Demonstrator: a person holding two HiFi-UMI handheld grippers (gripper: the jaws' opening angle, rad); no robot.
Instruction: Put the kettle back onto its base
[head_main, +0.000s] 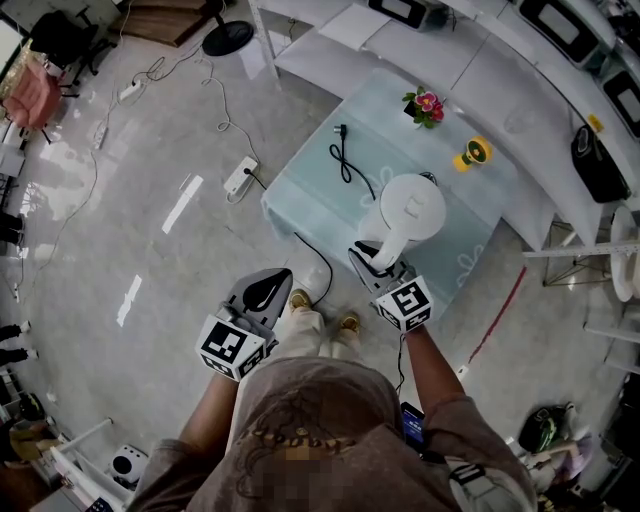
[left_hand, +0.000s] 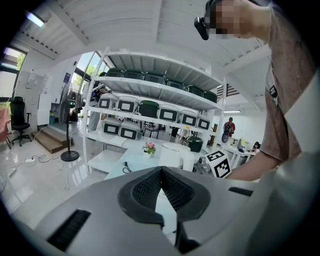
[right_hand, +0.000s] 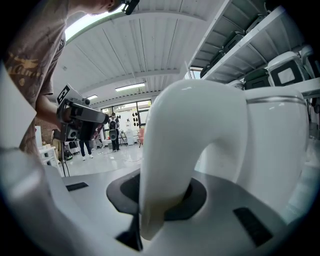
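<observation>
A white kettle (head_main: 410, 213) stands over the pale blue table (head_main: 320, 195), near its front edge. My right gripper (head_main: 383, 268) is shut on the kettle's handle (right_hand: 170, 150), which fills the gap between the dark pads (right_hand: 197, 197). The kettle's body (right_hand: 270, 145) looms at the right of the right gripper view. Its base is hidden: I cannot tell whether it lies under the kettle. A black cord with a plug (head_main: 345, 160) lies on the cloth behind. My left gripper (head_main: 262, 292) hangs over the floor left of the table, shut (left_hand: 161, 172) and holding nothing.
A pot of pink flowers (head_main: 425, 106) and a small yellow object (head_main: 474, 152) stand at the table's back. A white power strip (head_main: 240, 176) with cables lies on the floor to the left. White shelving (left_hand: 150, 100) with bins rises behind the table. My feet (head_main: 320, 310) are at its front edge.
</observation>
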